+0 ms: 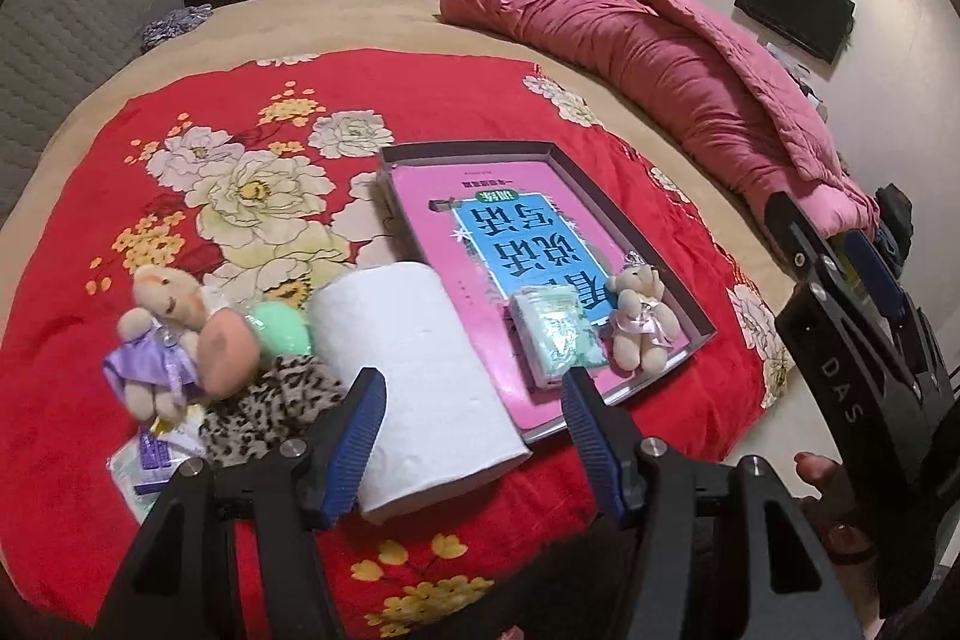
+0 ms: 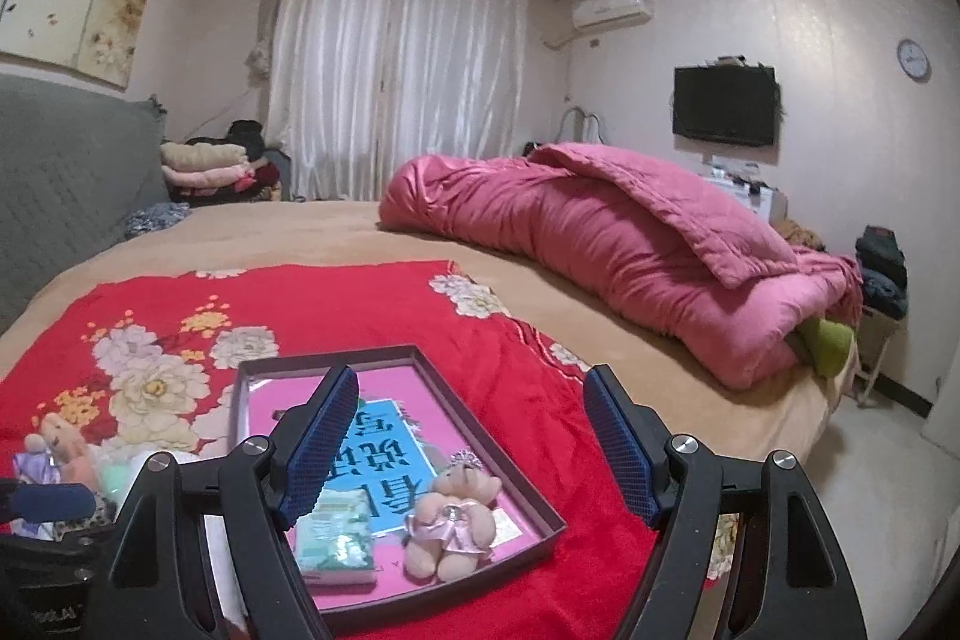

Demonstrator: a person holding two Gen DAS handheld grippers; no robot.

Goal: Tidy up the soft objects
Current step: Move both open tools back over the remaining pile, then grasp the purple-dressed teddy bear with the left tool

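Observation:
A shallow dark tray lies on the red flowered blanket with a pink book in it. On the book sit a small bear in a pink dress and a green tissue pack. Left of the tray lie a white paper roll, a bear in a purple dress, a green sponge, a peach sponge and a leopard-print cloth. My left gripper hovers open over the roll's near end. My right gripper is open above the tray, holding nothing, with the pink-dressed bear and tissue pack below it.
A rolled pink quilt lies along the bed's far right. Folded clothes are stacked near the grey headboard. A flat white and purple packet lies by the leopard cloth. The bed's edge and floor are at right. Someone's fingers show at the lower right.

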